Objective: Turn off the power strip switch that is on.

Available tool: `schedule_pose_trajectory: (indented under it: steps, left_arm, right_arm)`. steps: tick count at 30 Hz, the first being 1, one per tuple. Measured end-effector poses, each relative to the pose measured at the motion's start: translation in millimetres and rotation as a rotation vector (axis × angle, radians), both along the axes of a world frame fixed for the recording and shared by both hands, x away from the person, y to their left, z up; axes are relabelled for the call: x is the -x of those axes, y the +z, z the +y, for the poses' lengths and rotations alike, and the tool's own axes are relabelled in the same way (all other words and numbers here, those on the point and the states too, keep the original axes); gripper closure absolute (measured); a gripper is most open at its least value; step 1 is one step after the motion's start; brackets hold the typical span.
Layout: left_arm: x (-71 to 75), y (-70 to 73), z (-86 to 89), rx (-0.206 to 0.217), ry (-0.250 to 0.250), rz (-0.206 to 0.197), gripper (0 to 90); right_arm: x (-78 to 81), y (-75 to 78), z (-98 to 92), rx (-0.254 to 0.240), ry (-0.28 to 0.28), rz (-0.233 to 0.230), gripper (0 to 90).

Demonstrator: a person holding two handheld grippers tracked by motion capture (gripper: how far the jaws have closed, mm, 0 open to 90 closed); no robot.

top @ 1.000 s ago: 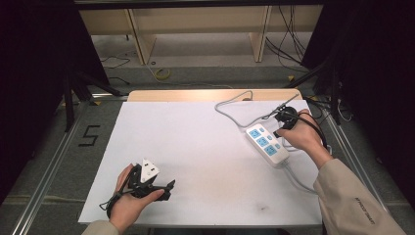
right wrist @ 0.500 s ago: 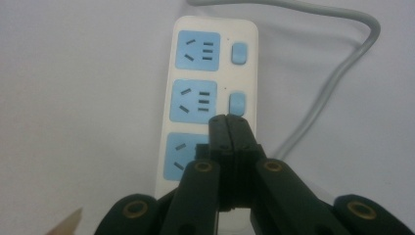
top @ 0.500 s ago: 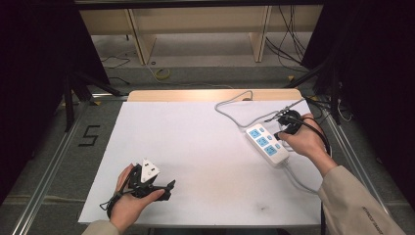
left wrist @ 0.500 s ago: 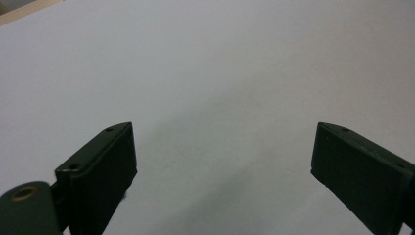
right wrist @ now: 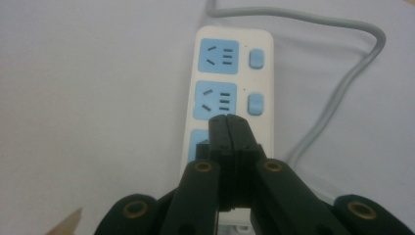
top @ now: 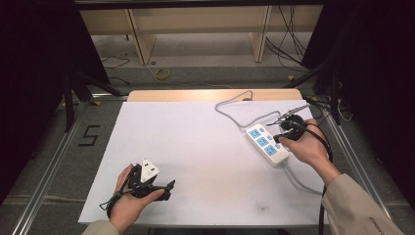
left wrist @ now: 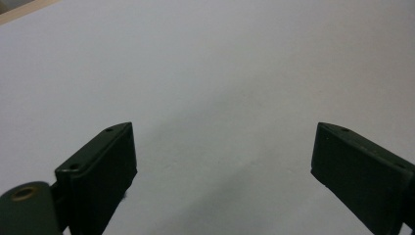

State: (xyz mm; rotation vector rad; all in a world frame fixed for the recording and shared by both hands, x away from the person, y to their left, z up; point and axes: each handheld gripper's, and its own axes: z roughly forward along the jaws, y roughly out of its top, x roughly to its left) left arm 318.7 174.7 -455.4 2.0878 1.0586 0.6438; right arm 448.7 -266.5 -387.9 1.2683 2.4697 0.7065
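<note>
My right gripper (right wrist: 229, 128), fingers closed, hovers over the power strip (top: 266, 143); my left gripper (left wrist: 222, 161) rests wide open near-left on the tabletop (top: 195, 147).

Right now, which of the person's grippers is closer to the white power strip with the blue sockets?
The right gripper. Its shut jaws sit right over the power strip, above the nearest blue socket. The left gripper is far across the white table, jaws open over bare surface.

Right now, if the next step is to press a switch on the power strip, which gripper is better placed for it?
The right gripper. Its jaws are closed and poised directly over the power strip, close to the switches. The left gripper sits open at the table's near-left, far from the strip.
</note>
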Motion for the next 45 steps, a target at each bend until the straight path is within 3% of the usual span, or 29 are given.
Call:
schedule_pose_trajectory:
  steps: [16,25,29,35,40,45]
  left_arm:
    - [0.5,0.3,0.6,-0.002,0.0,0.003,9.1]
    - [0.9,0.3,1.0,0.001,0.002,0.001,9.3]
    - [1.2,0.4,0.9,0.0,0.003,0.002,9.3]
    - [1.9,0.8,1.0,0.002,0.003,0.001,9.3]
    - [2.2,1.1,1.9,0.004,0.001,0.001,9.3]
    - [3.0,1.6,2.8,0.008,0.002,-0.002,9.3]
  right_arm:
    - [39.7,-7.7,-5.5,-0.08,0.041,-0.049,90.0]
    - [72.5,-19.8,-8.2,-0.158,0.08,-0.065,90.0]
    - [86.9,-28.0,-9.8,-0.17,0.096,-0.077,90.0]
    - [103.8,-36.8,-15.8,-0.226,0.111,-0.127,81.4]
    - [113.6,-44.5,-21.5,-0.317,0.14,-0.207,60.3]
    - [122.7,-49.1,-25.7,-0.358,0.155,-0.254,47.2]
